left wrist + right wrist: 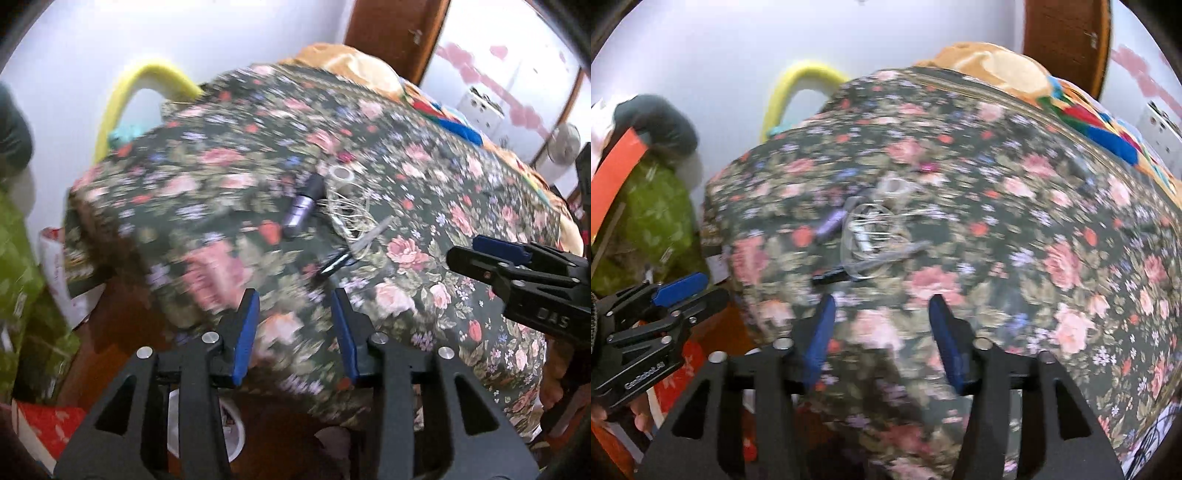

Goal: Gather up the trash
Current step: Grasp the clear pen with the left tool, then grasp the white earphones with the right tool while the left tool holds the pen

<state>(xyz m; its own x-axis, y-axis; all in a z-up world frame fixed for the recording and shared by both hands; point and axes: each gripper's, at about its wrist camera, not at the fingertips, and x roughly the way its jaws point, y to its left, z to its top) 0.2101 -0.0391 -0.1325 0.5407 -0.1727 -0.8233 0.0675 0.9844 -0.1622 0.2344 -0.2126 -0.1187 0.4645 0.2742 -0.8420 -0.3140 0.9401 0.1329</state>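
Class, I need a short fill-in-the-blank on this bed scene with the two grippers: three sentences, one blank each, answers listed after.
1. The small clutter lies on a dark cloth printed with ____.
2. The purple cylinder lies to the ____ of the tangled string in the left wrist view.
3. Both the left hand-held gripper and the right hand-held gripper have their jaws ____, holding nothing.

Answers: flowers; left; open
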